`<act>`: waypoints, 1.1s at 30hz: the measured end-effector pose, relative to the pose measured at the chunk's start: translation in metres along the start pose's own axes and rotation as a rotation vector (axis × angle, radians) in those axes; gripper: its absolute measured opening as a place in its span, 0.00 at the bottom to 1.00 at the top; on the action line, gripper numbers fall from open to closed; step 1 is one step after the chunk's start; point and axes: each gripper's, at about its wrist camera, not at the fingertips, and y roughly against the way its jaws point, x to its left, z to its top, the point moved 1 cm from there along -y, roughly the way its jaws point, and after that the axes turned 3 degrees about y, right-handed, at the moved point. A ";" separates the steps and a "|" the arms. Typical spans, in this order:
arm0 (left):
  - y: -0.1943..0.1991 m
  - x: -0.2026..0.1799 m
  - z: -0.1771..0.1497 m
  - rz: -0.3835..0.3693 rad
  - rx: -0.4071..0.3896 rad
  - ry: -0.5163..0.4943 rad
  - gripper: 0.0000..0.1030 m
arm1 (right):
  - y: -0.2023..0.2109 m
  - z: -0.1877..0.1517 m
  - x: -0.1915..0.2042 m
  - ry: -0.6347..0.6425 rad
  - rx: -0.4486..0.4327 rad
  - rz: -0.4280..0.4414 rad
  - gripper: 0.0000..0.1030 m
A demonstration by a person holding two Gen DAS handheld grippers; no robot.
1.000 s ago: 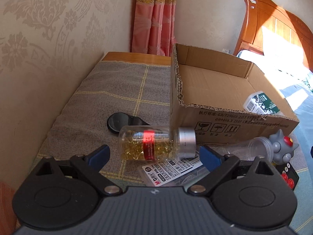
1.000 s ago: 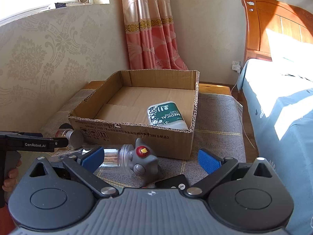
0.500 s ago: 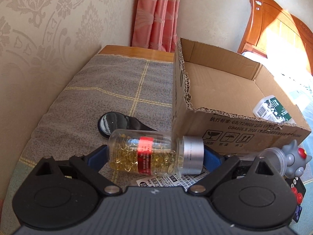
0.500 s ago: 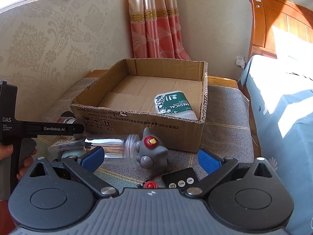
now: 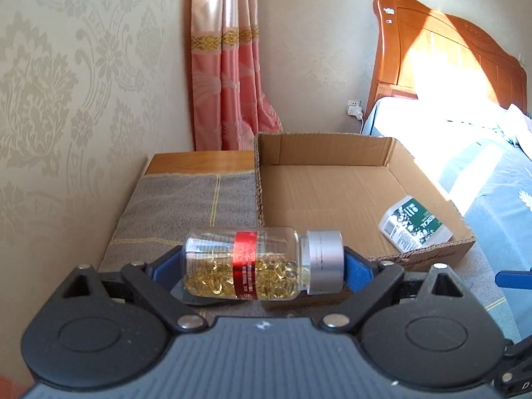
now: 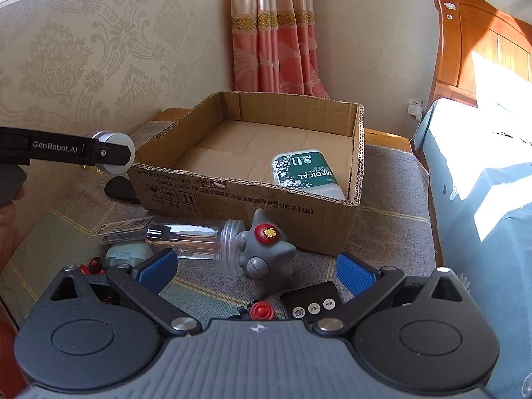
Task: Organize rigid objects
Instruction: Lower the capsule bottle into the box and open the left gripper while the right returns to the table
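the left gripper [image 5: 262, 262] clamps a capsule bottle [image 5: 256, 264] end to end, base and silver cap against its blue pads, lifted clear of the cloth-covered table [image 5: 186, 212] near the front left corner of the cardboard box [image 5: 332, 179]. the step in hand looks like carrying it in; next it needs to clear the front wall and let go on bare floor beside the green-labelled tub [image 5: 414, 227]. the right gripper [image 6: 256, 269] hovers with jaws apart and empty over the grey toy [image 6: 266, 252] and clear jar [image 6: 193, 241].

Damask wallpaper [image 5: 66, 99], pink curtain [image 5: 229, 76], sunlit wooden headboard [image 5: 449, 63].
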 end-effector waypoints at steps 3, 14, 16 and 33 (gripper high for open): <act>-0.007 -0.018 0.024 -0.024 -0.022 -0.057 0.92 | 0.002 0.001 0.001 0.014 -0.006 0.002 1.00; -0.086 -0.057 0.076 0.009 -0.013 -0.148 0.93 | 0.009 -0.004 -0.009 -0.007 -0.013 -0.022 1.00; -0.090 -0.057 0.078 0.027 -0.008 -0.142 0.94 | 0.009 -0.007 -0.011 -0.007 -0.009 -0.028 1.00; -0.010 -0.033 0.018 0.025 -0.017 -0.119 0.97 | 0.016 -0.037 -0.012 -0.025 0.031 -0.002 1.00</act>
